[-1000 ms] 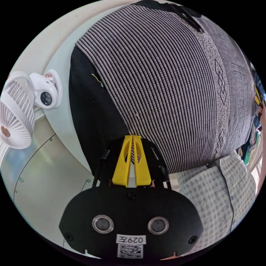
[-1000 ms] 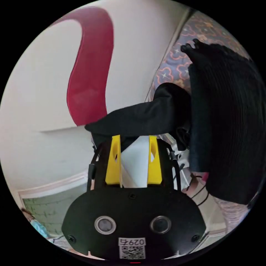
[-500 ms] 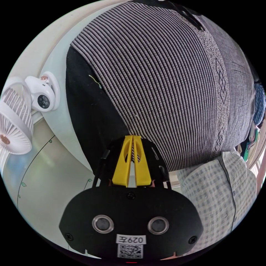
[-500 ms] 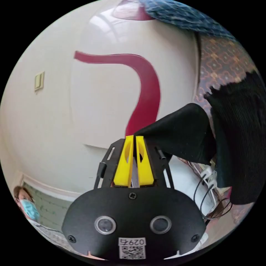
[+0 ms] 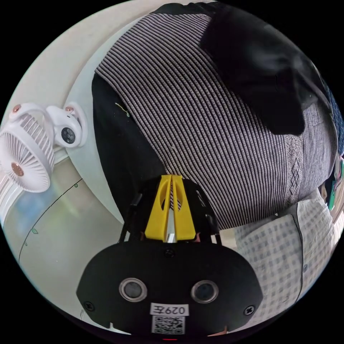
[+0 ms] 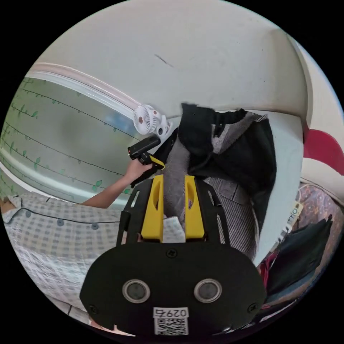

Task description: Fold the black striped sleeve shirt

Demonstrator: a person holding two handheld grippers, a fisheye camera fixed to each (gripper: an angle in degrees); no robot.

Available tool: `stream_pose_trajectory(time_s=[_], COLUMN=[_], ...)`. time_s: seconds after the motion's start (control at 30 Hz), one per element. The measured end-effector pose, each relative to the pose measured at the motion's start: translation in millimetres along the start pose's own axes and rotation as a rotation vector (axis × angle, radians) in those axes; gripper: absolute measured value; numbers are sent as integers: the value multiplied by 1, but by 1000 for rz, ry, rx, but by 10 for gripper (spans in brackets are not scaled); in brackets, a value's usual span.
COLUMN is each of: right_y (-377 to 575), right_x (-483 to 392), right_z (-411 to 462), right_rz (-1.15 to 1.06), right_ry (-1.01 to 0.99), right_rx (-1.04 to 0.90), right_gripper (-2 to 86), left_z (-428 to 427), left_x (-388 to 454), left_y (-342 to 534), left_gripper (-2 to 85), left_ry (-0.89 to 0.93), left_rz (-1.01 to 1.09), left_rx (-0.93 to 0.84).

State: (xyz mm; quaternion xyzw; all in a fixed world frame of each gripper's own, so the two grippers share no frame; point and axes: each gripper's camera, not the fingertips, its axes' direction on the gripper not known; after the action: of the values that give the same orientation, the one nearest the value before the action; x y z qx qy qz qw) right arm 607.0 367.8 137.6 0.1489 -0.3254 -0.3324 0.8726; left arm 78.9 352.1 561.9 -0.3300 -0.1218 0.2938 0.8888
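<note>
The shirt (image 5: 215, 118) has a grey-and-black striped front and black sides, and it hangs up in the air. My left gripper (image 5: 171, 178) is shut on its lower striped edge. A black sleeve (image 5: 265, 79) lies draped over the upper part of the front. In the right gripper view the shirt (image 6: 229, 154) hangs bunched before the wall, and a hand holds the left gripper (image 6: 157, 165) at its edge. My right gripper (image 6: 174, 176) stands open close before the shirt, and grey cloth shows through the gap between its jaws.
A white clip fan (image 5: 25, 161) (image 6: 147, 120) sits on the wall by a frosted panel with leaf lines (image 6: 53, 136). The person's checked shirt (image 5: 283, 251) is near. Dark clothes (image 6: 301, 247) and a cable plug (image 6: 294, 211) lie lower right.
My right gripper, shut on the black sleeve half a second ago, has opened, and its view has swung round toward the shirt. The sleeve now lies over the striped front. The left grip holds.
</note>
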Motion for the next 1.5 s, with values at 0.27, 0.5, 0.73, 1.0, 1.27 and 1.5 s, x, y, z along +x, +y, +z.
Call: stream_pose_trajectory(time_s=[0.27, 0.5, 0.73, 1.0, 1.27, 1.5], right_y=[-34, -84, -53, 47, 182, 250], right_x=[-17, -11, -52, -208, -170, -84], right_z=[59, 213, 154, -22, 150, 18], right_rz=[-91, 28, 127, -134, 56, 306], right_ry=[206, -11, 8, 492, 13, 166], right_rx=[-86, -300, 47, 393, -205, 47], right_gripper=[121, 117, 6, 2, 9, 39], left_z=[-1, -4, -6, -13, -24, -34], left_x=[5, 18, 38, -23, -45, -56], left_y=[33, 63, 85, 99, 96, 111], left_gripper=[-10, -10, -10, -10, -10, -7], left_ry=[34, -14, -141, 177, 229, 202], left_rz=[-22, -10, 137, 205, 282, 239], left_rx=[100, 187, 221, 262, 213, 234])
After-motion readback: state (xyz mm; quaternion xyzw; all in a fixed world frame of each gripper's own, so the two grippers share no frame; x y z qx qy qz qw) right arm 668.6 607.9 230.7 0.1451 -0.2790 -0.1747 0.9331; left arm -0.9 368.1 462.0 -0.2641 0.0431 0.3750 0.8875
